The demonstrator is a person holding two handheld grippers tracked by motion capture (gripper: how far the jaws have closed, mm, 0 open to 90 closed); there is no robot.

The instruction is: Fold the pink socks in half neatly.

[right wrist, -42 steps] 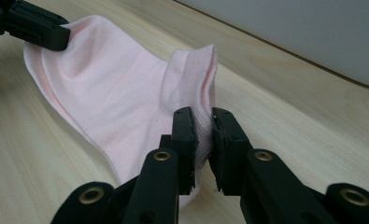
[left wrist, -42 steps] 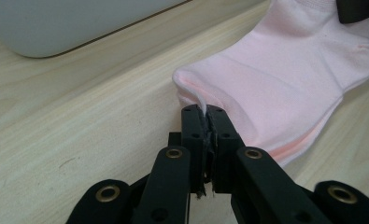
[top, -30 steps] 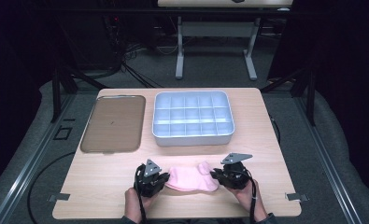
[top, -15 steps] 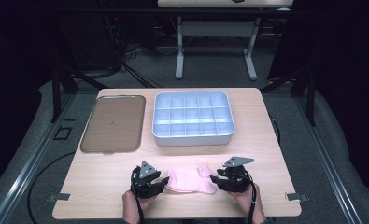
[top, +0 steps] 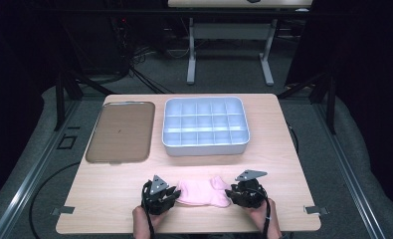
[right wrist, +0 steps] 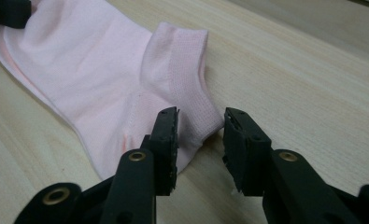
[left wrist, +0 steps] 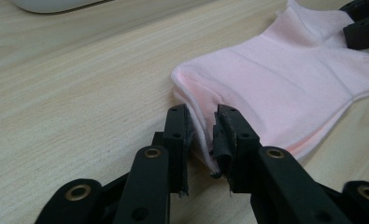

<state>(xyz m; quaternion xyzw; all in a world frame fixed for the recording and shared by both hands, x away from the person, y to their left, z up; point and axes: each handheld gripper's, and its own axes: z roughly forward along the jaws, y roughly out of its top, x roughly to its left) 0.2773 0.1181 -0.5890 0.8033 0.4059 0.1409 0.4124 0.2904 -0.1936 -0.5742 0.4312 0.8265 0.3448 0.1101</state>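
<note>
A pink sock [top: 202,191] lies flat near the table's front edge, between my two grippers. My left gripper [top: 159,196] is at its left end. In the left gripper view the jaws [left wrist: 202,112] are pinched on the folded edge of the sock [left wrist: 285,79]. My right gripper [top: 244,194] is at the sock's right end. In the right gripper view its jaws [right wrist: 201,116] stand apart around the ribbed cuff corner of the sock [right wrist: 93,60], with a gap beside the right jaw. Each gripper view also catches the other gripper's black tip [left wrist: 364,23] [right wrist: 4,11] on the sock's far end.
A white divided bin [top: 205,144] stands at the back middle of the wooden table [top: 109,199]. A flat brown tray [top: 118,132] lies to its left. A hand holds each gripper at the table's front edge.
Both grippers have drawn slightly toward the front edge and settled onto the sock's two ends. The sock has shifted a little with them.
</note>
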